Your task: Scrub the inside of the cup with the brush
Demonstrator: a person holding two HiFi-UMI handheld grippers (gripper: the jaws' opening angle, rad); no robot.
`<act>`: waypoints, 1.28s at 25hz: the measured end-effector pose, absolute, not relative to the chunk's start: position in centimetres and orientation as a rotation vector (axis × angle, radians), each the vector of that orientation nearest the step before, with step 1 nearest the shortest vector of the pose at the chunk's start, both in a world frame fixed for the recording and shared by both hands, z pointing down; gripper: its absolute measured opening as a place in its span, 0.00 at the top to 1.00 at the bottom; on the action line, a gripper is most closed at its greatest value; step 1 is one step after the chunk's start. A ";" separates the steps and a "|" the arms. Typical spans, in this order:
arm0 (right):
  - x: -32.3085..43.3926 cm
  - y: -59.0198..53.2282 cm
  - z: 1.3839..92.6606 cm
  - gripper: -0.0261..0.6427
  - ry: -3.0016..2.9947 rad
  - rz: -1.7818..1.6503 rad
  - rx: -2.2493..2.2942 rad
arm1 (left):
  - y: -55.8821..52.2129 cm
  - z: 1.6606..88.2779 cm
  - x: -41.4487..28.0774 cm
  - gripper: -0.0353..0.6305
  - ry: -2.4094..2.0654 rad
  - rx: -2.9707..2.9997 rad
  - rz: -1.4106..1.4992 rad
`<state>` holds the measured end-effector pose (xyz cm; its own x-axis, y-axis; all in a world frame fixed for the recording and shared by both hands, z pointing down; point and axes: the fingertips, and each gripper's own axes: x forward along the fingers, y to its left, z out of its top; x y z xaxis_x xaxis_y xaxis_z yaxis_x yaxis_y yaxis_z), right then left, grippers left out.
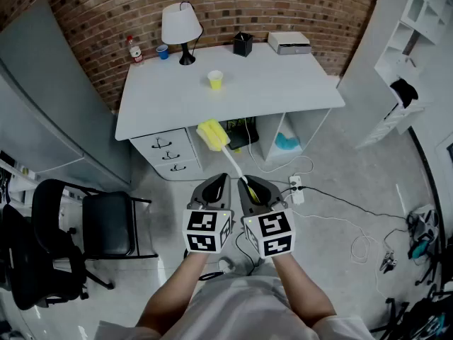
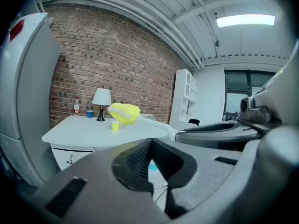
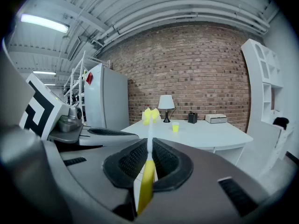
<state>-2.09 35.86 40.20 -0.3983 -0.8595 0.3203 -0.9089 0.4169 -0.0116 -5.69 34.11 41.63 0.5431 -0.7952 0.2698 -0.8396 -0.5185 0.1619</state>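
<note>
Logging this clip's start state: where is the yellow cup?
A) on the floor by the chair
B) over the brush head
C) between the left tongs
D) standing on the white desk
D: the yellow cup stands on the white desk, far from the right tongs, which grip only the brush.

The cup (image 1: 215, 80) stands on the desk (image 1: 283, 83), lamp (image 1: 181, 28) behind it.

Dark grey left tool (image 1: 218, 183) and right tool (image 1: 249, 184), ribbed black pads (image 3: 135, 161), white cubes (image 1: 207, 230) bearing black square markers; light grey shirt (image 1: 241, 312).
</note>
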 end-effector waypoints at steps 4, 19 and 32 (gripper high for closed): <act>-2.9 36.4 40.5 0.92 -2.394 0.280 1.551 | 34.5 41.6 -6.6 0.94 -1.353 2.516 0.234; -4.0 33.1 41.0 0.92 -2.409 0.289 1.554 | 31.1 42.2 -7.8 0.94 -1.357 2.527 0.247; -2.1 24.1 42.3 0.92 -2.431 0.287 1.528 | 22.0 43.4 -5.8 0.94 -1.380 2.518 0.262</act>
